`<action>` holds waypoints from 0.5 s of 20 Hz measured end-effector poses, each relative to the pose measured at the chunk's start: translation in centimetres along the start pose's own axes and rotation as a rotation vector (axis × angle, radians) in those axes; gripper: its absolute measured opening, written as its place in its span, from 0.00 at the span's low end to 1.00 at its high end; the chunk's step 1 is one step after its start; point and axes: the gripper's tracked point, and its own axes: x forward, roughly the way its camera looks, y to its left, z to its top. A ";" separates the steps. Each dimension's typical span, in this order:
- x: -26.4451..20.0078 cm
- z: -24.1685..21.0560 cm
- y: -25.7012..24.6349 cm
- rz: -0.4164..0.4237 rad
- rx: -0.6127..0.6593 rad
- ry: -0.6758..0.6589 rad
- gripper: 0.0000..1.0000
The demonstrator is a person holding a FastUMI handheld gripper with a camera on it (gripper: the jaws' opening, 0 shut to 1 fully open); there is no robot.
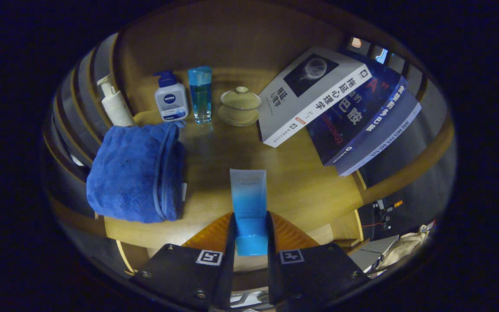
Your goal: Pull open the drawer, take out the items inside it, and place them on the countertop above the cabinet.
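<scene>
A wooden countertop [301,182] fills the scene, dimly lit, with everything on it placed here relative to the blue tube [248,203] held near its front edge. Well off to the tube's left lies a folded blue towel [134,173] — the bulkiest thing there. Beyond the tube to the right, two books lean together: a grey book [314,95] lies on top of a dark blue book [364,125]. Straight beyond the tube stands a small lidded cup [240,106] (pale, on a saucer), and just left of that a blue glass bottle [200,93]. Further left again come a white pump bottle [170,99] with a blue cap, then a cream pump bottle [115,104] behind the towel's far corner.

The gripper [251,236] pinches the tube at its cap end — both fingers press against its sides, and the tube points away from them, over the countertop.
</scene>
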 end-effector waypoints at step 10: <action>3.3 0.9 0.8 0.056 -0.048 0.042 0.39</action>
